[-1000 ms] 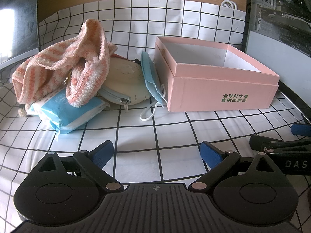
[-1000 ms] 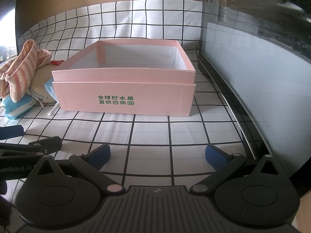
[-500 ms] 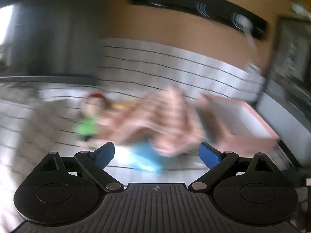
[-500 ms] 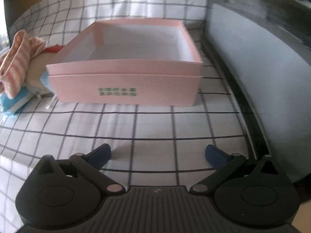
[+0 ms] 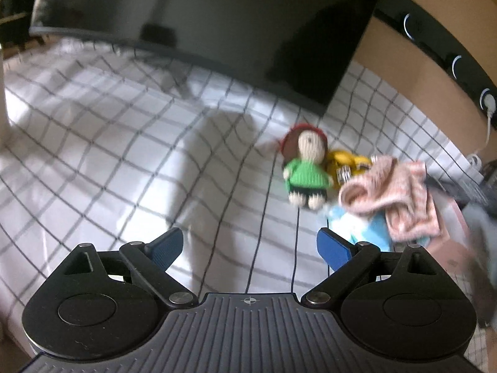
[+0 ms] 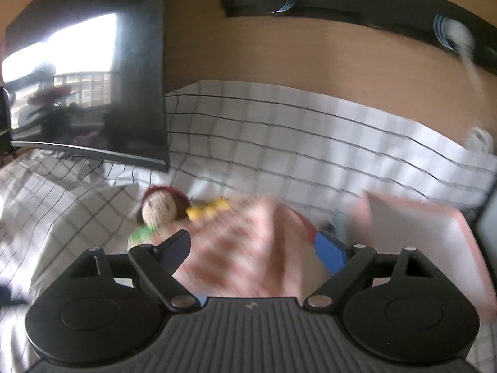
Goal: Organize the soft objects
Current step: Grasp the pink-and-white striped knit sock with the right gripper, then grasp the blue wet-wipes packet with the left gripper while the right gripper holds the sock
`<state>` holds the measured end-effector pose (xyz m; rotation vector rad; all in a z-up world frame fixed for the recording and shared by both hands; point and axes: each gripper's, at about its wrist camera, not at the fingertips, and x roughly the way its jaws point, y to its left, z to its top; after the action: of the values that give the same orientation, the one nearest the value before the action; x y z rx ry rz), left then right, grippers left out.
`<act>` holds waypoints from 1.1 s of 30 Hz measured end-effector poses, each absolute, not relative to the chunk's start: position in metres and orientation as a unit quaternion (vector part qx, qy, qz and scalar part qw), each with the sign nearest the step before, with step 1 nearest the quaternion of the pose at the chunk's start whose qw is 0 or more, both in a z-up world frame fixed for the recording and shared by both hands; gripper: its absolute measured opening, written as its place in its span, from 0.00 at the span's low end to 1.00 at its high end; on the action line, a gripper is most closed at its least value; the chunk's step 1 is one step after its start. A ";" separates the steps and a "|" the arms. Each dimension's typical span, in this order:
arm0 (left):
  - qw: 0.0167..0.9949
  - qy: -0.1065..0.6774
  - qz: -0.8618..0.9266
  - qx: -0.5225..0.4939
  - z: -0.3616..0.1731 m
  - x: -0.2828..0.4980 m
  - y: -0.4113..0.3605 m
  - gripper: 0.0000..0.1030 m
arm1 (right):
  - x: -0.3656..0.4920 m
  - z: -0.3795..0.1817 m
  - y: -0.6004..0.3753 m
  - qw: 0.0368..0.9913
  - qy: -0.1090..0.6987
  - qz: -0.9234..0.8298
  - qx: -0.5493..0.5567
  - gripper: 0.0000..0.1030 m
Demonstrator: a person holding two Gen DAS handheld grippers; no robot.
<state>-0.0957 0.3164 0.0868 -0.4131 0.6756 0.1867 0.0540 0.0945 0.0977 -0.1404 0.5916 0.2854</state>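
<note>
Both views have swung off the pink box onto the soft pile, where the limp striped towel lies between the closing right gripper pads, best pinched at a bunched fold, left gripper spread and empty.

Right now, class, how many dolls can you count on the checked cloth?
1. The knitted doll in a green top lies on the cloth left of the pink striped towel. Others could be hidden under the towel.

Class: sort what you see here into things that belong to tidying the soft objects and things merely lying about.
Belongs to the job:
knitted doll
striped pink towel
blue packet
pink box

Just lying about:
dark monitor
yellow item
checked cloth
</note>
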 end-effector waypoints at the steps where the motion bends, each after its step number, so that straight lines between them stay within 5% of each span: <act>1: 0.916 0.335 0.083 -0.205 0.083 -0.098 0.319 0.93 | 0.070 0.093 0.116 0.947 0.283 0.126 -0.090 0.85; 7: 0.914 0.349 0.053 -0.201 0.075 -0.103 0.320 0.93 | 0.118 0.056 0.146 0.928 0.304 0.069 -0.204 0.86; 11: 0.916 0.349 0.043 -0.194 0.076 -0.107 0.328 0.93 | 0.105 0.039 0.105 0.916 0.373 0.084 -0.118 0.86; 13: 0.912 0.359 0.042 -0.196 0.073 -0.105 0.330 0.93 | 0.087 0.042 0.088 0.916 0.378 0.111 -0.079 0.71; 14: 0.910 0.363 0.040 -0.196 0.071 -0.102 0.331 0.93 | 0.077 0.046 0.082 0.912 0.381 0.132 -0.073 0.47; 17: 0.907 0.372 0.036 -0.194 0.067 -0.092 0.327 0.93 | 0.046 0.076 0.065 0.909 0.372 0.175 -0.076 0.35; 25: 0.905 0.375 -0.032 -0.199 0.077 -0.048 0.271 0.93 | -0.030 0.186 -0.025 0.956 0.234 0.163 -0.067 0.35; 33: 0.848 0.422 0.002 -0.321 0.055 0.013 0.225 0.88 | -0.069 0.137 -0.087 0.958 0.259 0.065 -0.104 0.36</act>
<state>0.0133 0.2245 0.0546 -0.6766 0.8901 0.0033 -0.0693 -0.0873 0.1368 -0.2111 0.5251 0.1311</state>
